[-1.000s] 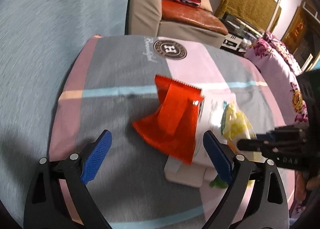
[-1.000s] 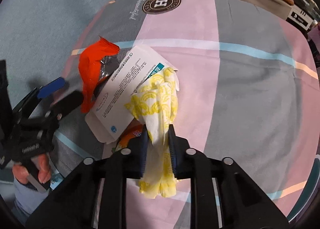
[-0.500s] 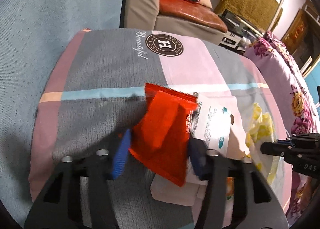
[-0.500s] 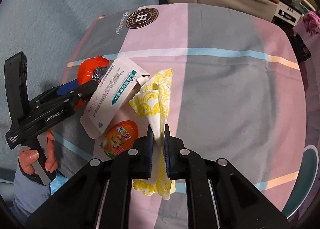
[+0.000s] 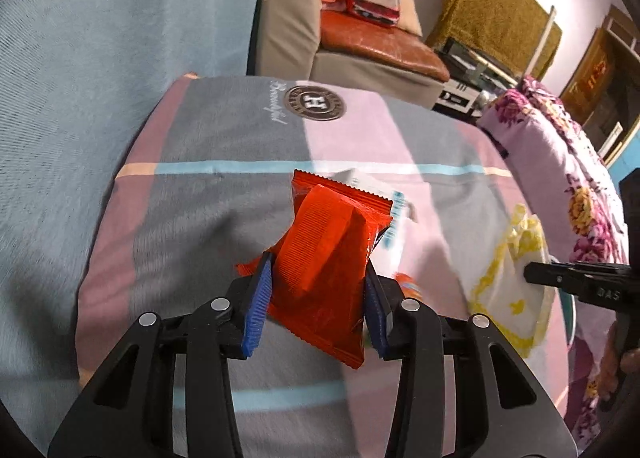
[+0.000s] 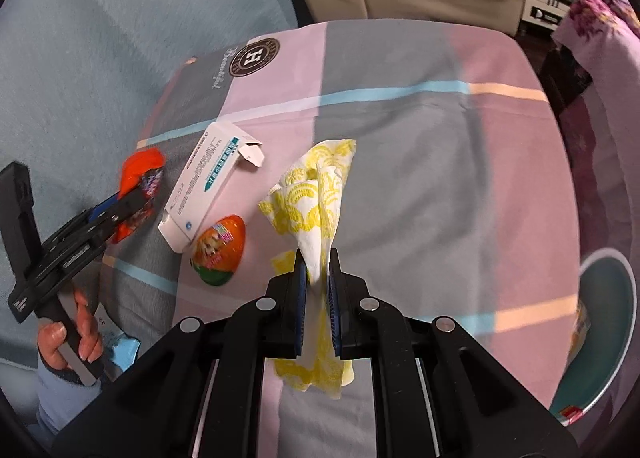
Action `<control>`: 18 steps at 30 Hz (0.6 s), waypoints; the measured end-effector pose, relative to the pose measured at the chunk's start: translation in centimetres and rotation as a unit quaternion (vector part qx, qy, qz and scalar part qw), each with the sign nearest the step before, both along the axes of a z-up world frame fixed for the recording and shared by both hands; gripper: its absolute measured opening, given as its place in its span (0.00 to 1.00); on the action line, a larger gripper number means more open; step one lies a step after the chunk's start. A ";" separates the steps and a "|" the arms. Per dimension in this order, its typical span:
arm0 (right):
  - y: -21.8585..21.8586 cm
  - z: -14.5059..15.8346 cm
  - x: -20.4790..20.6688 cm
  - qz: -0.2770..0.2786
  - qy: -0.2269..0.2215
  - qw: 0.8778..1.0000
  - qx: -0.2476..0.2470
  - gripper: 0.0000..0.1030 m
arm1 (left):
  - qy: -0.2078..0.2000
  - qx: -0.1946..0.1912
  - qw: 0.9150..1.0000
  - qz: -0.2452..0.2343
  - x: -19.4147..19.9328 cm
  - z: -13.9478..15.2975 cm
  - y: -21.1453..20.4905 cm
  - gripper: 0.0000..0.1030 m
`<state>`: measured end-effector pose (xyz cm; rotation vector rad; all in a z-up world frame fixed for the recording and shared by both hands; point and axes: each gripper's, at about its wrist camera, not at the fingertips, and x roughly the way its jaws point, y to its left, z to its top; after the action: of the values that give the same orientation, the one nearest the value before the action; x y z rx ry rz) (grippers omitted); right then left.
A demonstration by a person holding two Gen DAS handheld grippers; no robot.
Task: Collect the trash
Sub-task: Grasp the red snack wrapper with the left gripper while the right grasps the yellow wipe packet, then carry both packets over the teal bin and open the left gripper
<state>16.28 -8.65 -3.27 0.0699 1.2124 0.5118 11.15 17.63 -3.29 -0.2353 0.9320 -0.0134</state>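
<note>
My left gripper (image 5: 318, 290) is shut on a red snack wrapper (image 5: 328, 254) and holds it above the striped cloth; it also shows in the right wrist view (image 6: 138, 172). My right gripper (image 6: 318, 278) is shut on a yellow-and-white paper napkin (image 6: 316, 198), lifted off the cloth; the napkin shows at the right of the left wrist view (image 5: 516, 278). A white carton (image 6: 208, 182) and an orange egg-shaped wrapper (image 6: 218, 250) lie on the cloth between the two grippers.
The table is covered by a pink, grey and blue striped cloth (image 6: 420, 146). A teal bin (image 6: 604, 322) stands at the table's right edge. A sofa (image 5: 360, 42) stands beyond the table, a floral cover (image 5: 560, 154) to the right.
My left gripper has shut on the red wrapper and lifted it off the carton. My right gripper has raised the napkin, uncovering the orange egg wrapper.
</note>
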 end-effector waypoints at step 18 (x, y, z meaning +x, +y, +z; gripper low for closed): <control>-14.1 2.7 -5.5 -0.098 -0.043 0.993 0.053 0.09 | -0.010 0.020 0.991 -0.130 -2.6 2.8 -17.0 0.41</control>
<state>10.78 -22.72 -0.54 0.2528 1.0805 0.4038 8.56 0.63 -0.52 -0.0747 0.9377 -0.2366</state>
